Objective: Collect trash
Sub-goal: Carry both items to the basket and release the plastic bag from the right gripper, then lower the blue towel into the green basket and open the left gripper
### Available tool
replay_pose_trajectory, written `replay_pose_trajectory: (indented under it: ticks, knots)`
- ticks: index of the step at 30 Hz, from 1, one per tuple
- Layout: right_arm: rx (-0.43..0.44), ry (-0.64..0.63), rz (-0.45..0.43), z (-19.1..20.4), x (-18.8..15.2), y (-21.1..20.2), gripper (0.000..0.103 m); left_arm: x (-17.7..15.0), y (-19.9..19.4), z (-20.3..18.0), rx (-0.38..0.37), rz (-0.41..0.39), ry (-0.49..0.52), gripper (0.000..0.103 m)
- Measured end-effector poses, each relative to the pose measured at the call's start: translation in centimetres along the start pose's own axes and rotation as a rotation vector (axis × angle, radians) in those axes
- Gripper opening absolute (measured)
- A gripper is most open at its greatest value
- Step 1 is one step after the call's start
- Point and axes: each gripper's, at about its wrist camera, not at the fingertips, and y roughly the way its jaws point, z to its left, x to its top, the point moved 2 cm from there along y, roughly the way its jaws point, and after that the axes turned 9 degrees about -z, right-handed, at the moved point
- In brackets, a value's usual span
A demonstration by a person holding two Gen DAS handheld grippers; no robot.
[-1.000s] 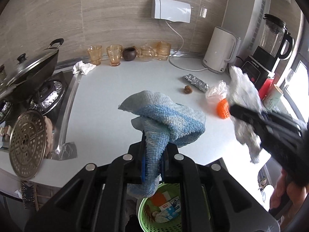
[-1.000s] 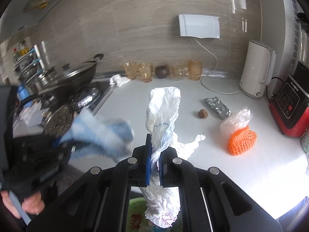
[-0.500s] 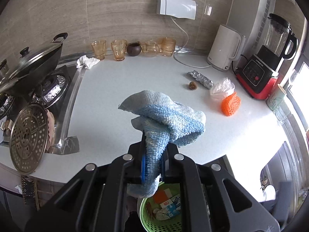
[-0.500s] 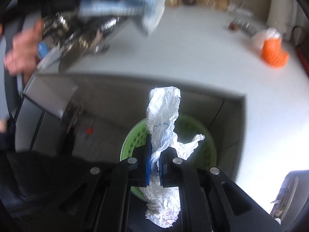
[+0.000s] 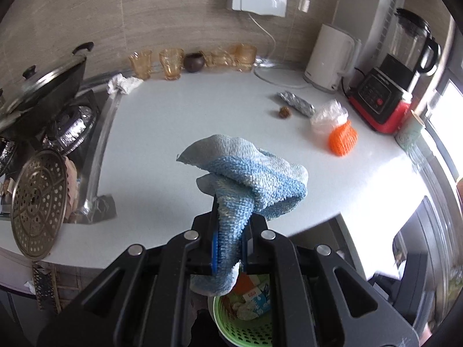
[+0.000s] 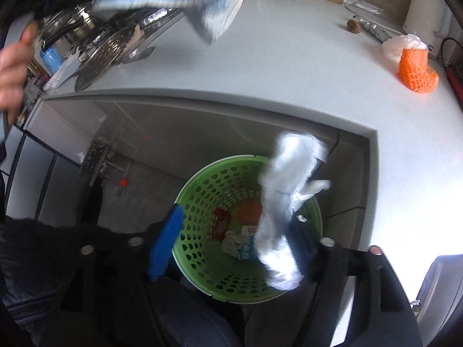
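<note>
Opening over a green basket (image 6: 202,190), right hand-held gripper (image 6: 234,248) frees white wrapper (image 6: 286,190); left (image 5: 228,245) clamps cloth (image 5: 246,179).

White countertop (image 5: 179,133) and the items resting on it.

Landmark: the white kettle (image 5: 330,57) at the back wall. Left of the kettle along the wall stand amber glasses (image 5: 170,63) and a dark small bowl (image 5: 194,62); further left, by the stove edge, lies a crumpled white tissue (image 5: 124,84). In front of the kettle lie a foil wrap (image 5: 296,104) and a small brown lump (image 5: 284,112). Nearer than these sit a clear plastic bag (image 5: 328,117) and an orange mesh piece (image 5: 343,141), touching. Right of the kettle stands a red-based blender (image 5: 390,92).
</note>
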Motion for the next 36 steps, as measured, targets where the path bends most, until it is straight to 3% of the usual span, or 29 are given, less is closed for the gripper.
replay_pose_trajectory:
  ticks: [6, 17, 25, 36]
  knots:
    - [0.008, 0.011, -0.023, 0.0, 0.1, -0.5, 0.084, -3.2, -0.4, 0.1, -0.041, 0.056, -0.002, 0.01]
    - [0.002, -0.074, -0.015, 1.0, -0.4, -0.8, 0.085, -5.0, -1.4, -0.1, -0.011, 0.065, -0.027, 0.01]
    - [-0.05, -0.026, -0.082, -1.2, -0.1, -3.9, 0.085, -6.8, -0.9, -1.4, -0.035, 0.11, 0.045, 0.01]
    - [-0.13, 0.054, -0.154, -5.5, 0.1, -7.1, 0.085, -13.3, 0.4, -7.2, -0.14, 0.265, 0.18, 0.013]
